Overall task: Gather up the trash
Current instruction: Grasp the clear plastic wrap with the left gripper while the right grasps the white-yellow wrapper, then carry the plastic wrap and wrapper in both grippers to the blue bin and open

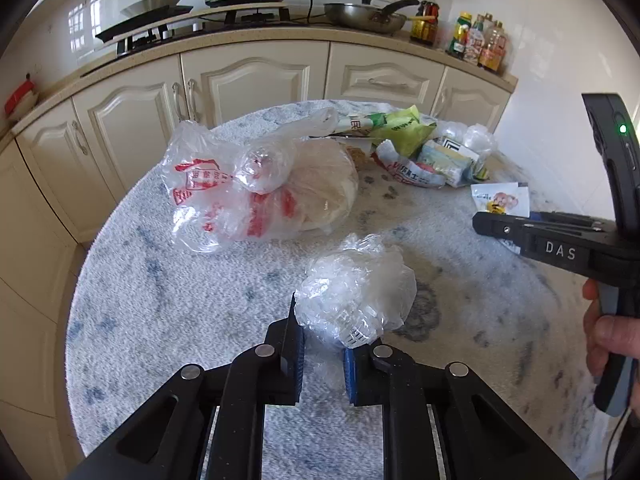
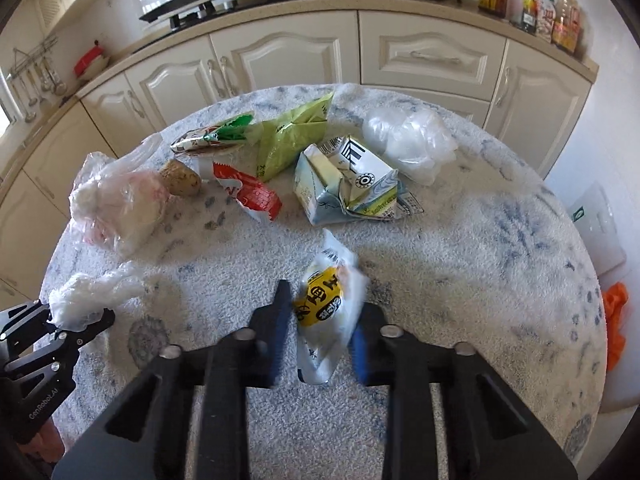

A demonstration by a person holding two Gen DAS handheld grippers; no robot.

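You are working over a round counter [image 2: 460,240] covered with a fluffy white-and-blue cloth. Your left gripper [image 1: 324,354] is reaching toward a crumpled ball of clear plastic wrap [image 1: 356,288]; its jaws are standing partly open on either side of the ball's near end, and you cannot tell from the left wrist view whether the blue pads are pressing on it. In the right wrist view that same ball [image 2: 86,294] is sitting right at the tips of the left gripper [image 2: 76,320], touching them.

Your right gripper [image 2: 322,340] is straddling a white snack packet with a yellow label [image 2: 326,312]. The jaws are standing apart with the packet between them; the picture is blurred there, so contact is unclear. In the left wrist view the right gripper [image 1: 500,226] is lying low over the counter at the far right, just beside a small printed packet [image 1: 500,198].

The rest of the trash is lying farther back on the counter: a large clear bag with red print holding something pale and round [image 1: 256,184], a crushed milk carton [image 2: 352,184], a green wrapper [image 2: 290,136], a red-and-white wrapper [image 2: 250,192], a green-and-white wrapper [image 2: 216,136], a potato-like lump [image 2: 180,178] and a loose clear bag [image 2: 408,140].
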